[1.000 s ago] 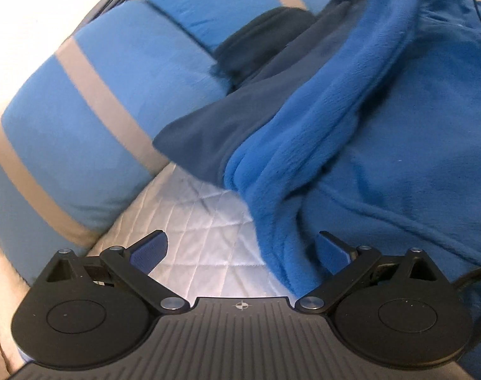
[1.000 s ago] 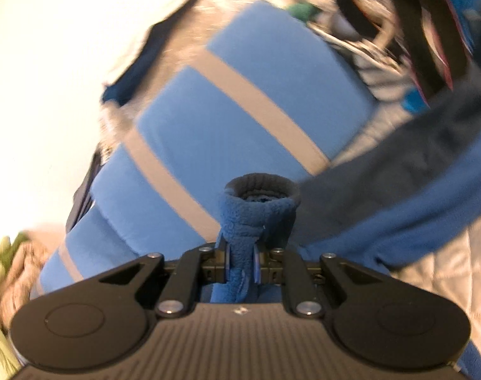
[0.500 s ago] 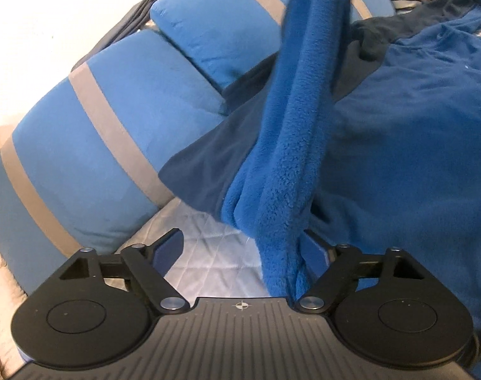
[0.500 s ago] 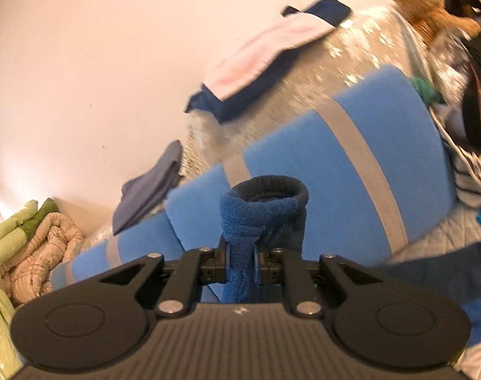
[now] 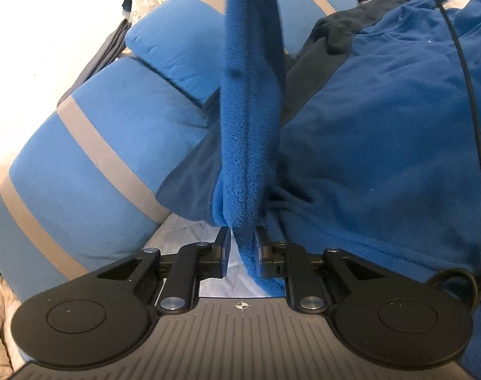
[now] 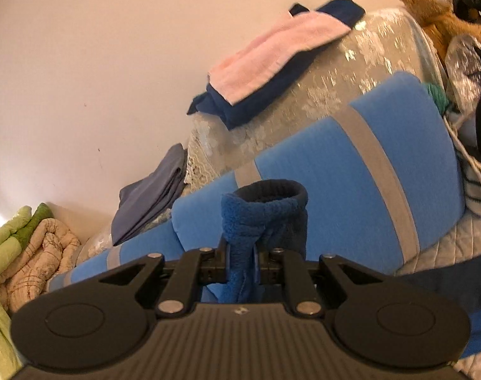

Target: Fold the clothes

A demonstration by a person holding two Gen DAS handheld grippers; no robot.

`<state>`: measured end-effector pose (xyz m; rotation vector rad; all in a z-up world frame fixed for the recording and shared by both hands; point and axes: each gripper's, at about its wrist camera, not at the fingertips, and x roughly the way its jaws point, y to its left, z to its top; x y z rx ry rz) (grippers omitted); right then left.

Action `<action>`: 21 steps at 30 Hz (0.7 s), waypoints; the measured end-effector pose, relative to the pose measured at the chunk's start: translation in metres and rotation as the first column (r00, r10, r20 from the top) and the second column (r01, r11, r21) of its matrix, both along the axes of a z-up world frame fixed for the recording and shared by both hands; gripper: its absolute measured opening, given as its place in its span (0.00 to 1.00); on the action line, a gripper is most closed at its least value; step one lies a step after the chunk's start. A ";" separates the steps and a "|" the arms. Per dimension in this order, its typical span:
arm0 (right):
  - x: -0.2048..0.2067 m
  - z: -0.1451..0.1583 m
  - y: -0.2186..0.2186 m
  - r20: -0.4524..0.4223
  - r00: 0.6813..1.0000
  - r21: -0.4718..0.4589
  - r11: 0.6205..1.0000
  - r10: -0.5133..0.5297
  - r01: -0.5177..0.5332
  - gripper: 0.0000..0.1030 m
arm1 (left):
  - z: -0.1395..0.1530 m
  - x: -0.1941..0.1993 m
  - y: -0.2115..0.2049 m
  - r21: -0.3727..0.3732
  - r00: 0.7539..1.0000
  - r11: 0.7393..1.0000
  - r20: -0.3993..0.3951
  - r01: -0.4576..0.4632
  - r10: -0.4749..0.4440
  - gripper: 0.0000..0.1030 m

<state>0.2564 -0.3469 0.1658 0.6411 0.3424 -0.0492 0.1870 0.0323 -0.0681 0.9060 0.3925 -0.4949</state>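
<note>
A blue fleece jacket [image 5: 383,133] with navy panels lies spread on the quilted bed. One sleeve [image 5: 250,101] is lifted and hangs taut in front of the left wrist camera. My left gripper [image 5: 242,247] is closing with the sleeve's lower fold between its jaws. The right pad touches the fleece and a sliver of quilt shows beside the left pad. In the right wrist view my right gripper [image 6: 242,262] is shut on the sleeve's end, and the navy cuff [image 6: 270,191] stands up above the fingers.
Blue pillows with grey stripes [image 5: 91,145] lie along the bed's left side and show as a pillow [image 6: 351,171] in the right view. Behind are folded pink and navy cloth [image 6: 272,60], a teddy bear [image 6: 430,6], grey cloth [image 6: 152,190] and a green and beige blanket [image 6: 25,253].
The left jaws have drawn in from wide apart around the sleeve's fold. My right gripper has risen with the cuff, pulling the sleeve up taut, and its view now shows the wall.
</note>
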 end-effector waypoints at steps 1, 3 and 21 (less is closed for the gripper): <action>-0.001 0.000 0.001 0.000 1.000 0.001 1.000 0.006 -0.006 0.13 | 0.001 0.000 0.000 -0.004 1.000 1.000 -0.010 -0.004 0.004 0.24; -0.003 -0.001 0.003 0.001 1.000 0.004 1.000 0.017 -0.017 0.13 | 0.001 -0.001 -0.003 -0.009 1.000 1.000 -0.014 0.003 -0.003 0.32; -0.027 -0.038 -0.033 -0.067 0.997 0.045 0.999 0.025 -0.022 0.13 | 0.005 0.022 -0.002 0.013 0.998 0.998 0.015 -0.069 0.069 0.09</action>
